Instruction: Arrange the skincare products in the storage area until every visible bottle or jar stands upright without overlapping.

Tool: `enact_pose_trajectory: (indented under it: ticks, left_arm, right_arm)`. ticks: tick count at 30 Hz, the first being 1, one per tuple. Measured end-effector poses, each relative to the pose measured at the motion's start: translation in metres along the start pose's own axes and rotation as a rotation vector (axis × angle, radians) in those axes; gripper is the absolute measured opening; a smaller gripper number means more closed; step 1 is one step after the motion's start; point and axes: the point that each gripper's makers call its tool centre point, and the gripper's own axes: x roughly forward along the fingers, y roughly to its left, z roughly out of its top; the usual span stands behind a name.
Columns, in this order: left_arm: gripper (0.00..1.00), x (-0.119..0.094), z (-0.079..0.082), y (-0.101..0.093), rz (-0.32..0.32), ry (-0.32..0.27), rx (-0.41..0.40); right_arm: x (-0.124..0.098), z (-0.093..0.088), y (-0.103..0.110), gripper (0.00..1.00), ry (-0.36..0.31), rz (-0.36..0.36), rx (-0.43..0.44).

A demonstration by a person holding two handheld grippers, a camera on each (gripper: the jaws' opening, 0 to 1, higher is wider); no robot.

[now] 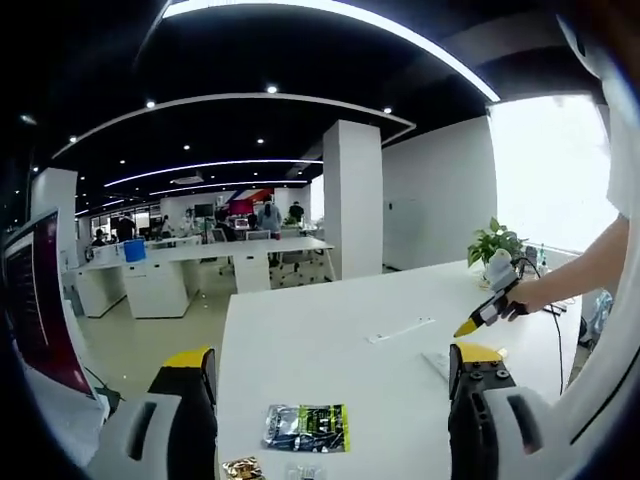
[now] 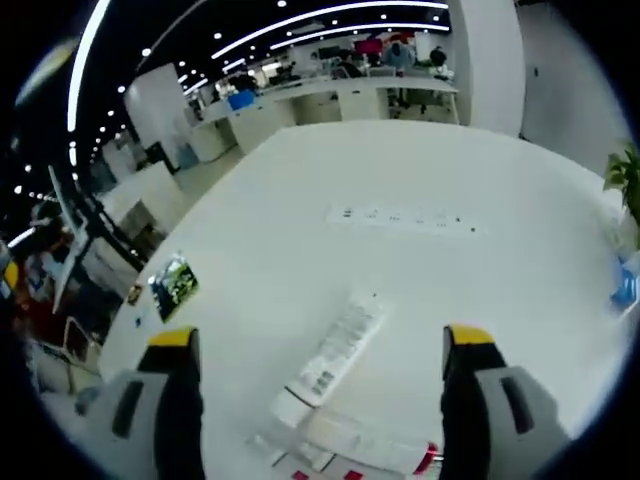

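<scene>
We hold both grippers, left (image 1: 332, 375) and right (image 2: 318, 352), jaws wide apart and empty, above the white bench (image 1: 330, 340) near a green packet (image 1: 306, 427).

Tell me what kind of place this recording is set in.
Most likely an open-plan office. A large white table sits in front, rows of white desks with people at them stretch behind, and curved strip lights run across a dark ceiling. A potted plant stands near the bright window.
</scene>
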Motion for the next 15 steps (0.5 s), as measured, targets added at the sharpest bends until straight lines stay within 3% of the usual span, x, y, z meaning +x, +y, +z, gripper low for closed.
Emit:
enact_pose_trajectory:
  ticks: [10, 12, 15]
  left_arm:
    - [1.0, -0.015, -0.002, 0.015, 0.053, -0.001, -0.007]
    - [1.0, -0.017, -0.002, 0.015, 0.057, 0.001, -0.005]
    - [1.0, -0.02, -0.002, 0.016, 0.07, -0.002, -0.005]
  right_arm:
    - [0.031, -0.025, -0.002, 0.99, 0.13, -0.018, -0.015]
    - [0.036, -0.029, -0.007, 0.99, 0.154, -0.048, -0.023]
    - [0.04, -0.031, -0.009, 0.99, 0.165, -0.056, -0.019]
